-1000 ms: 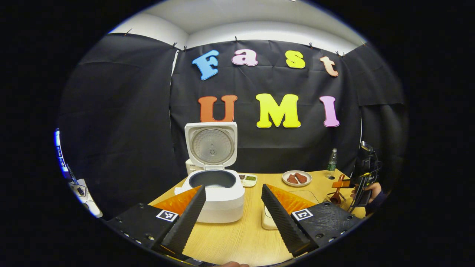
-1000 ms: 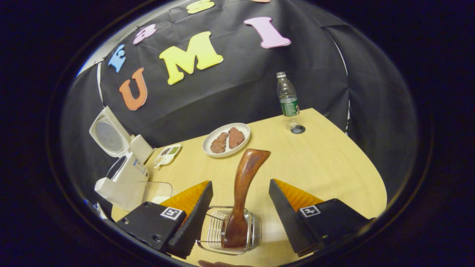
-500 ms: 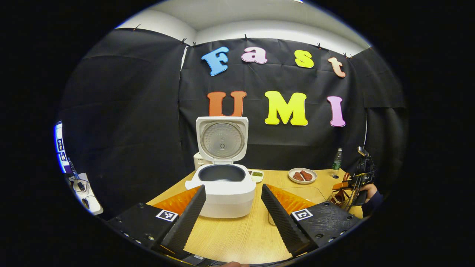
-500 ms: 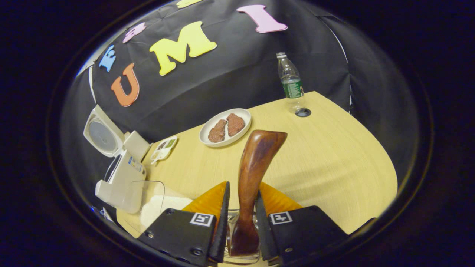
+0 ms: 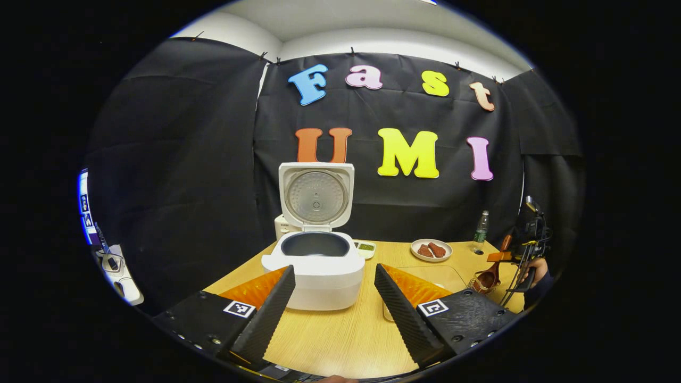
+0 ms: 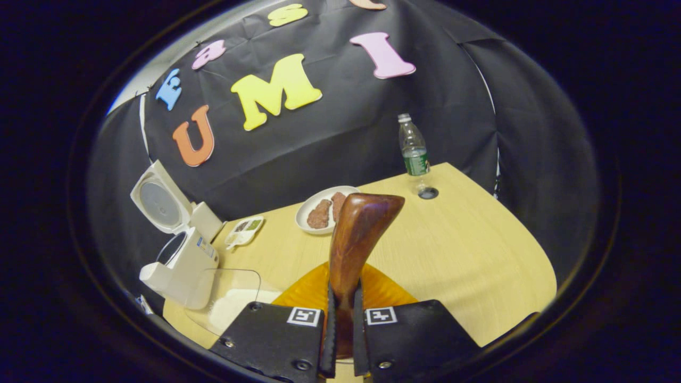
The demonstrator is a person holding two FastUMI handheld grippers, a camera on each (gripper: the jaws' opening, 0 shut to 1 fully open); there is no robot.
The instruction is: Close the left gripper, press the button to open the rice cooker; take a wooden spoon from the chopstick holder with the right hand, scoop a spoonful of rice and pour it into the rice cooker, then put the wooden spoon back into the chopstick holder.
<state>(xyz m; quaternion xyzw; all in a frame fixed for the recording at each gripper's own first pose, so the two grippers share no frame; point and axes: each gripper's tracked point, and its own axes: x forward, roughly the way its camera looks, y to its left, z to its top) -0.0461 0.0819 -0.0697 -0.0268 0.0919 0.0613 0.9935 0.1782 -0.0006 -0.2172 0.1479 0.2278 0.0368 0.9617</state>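
So we've got the wooden spoon [image 6: 355, 234] pinched between both fingers of the right gripper [image 6: 340, 330], clamped low on the handle with the broad end sticking up and away from the camera. Gripping it that way makes sense to us, since it should leave the bowl end hanging free for scooping. From the left gripper view we can see the spoon's bowl end [image 5: 485, 280] right at the wire chopstick holder [image 5: 477, 283] near the table's right edge, but we can't tell if it's fully clear of the wire.

The clear rice container [image 6: 229, 300] sits just beside the rice cooker [image 5: 315, 259], which is handy: scoop and pour look like one short sweep. The cooker's lid is already standing straight up, pot exposed, so we'd say the button step is done.

The left gripper [image 5: 334, 306] hangs in front of the cooker with its jaws wide apart, holding nothing, probably just staying out of the way.

Further back on the table [image 6: 468, 250] there's a plate of meat [image 6: 325, 213], a small sauce tray [image 6: 243, 231] and a water bottle [image 6: 414, 148], all well away from the scooping path.
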